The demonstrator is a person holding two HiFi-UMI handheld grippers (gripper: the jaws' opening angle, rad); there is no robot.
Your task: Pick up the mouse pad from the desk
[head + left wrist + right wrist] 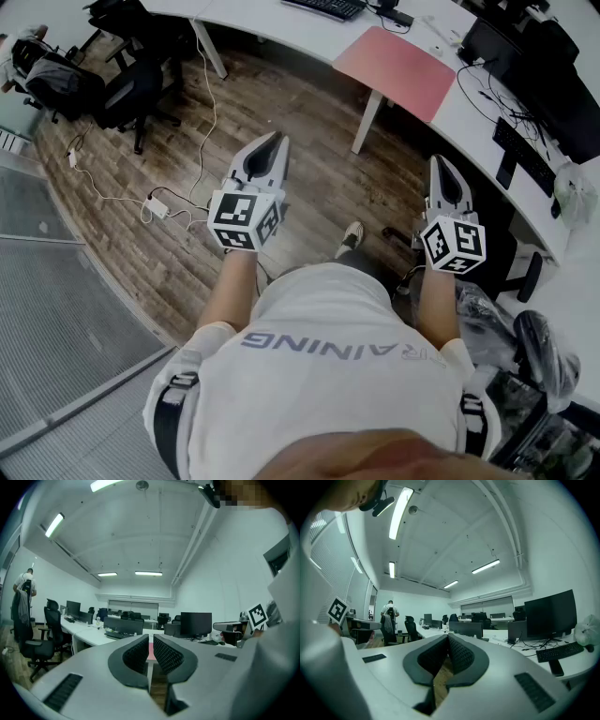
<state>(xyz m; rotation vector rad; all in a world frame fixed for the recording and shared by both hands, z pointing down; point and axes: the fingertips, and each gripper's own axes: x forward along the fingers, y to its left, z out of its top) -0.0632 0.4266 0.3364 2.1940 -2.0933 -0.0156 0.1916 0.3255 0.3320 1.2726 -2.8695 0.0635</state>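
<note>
Both claws are empty and held level in front of you, well apart from the desk (272, 21). The left claw (273, 141) is pressed nearly together, just a thin slit with nothing in it. The right claw (441, 162) has its tips touching.

The mouse pad (398, 70) lies flat on the desk by its front edge, above a desk leg (367, 122). You're at the approach, and no grasp is made yet.

Step in and spread one claw before you reach. Come in low at the pad's near edge, slip one jaw under, pinch and lift. The pad is likely thin and floppy, so bite well in from the corner.

The wood floor (309, 159) ahead gives room. Mind the cable (202, 103) on your left. A keyboard (328, 7) sits behind the pad, and wires (492, 94) crowd the right side.
</note>
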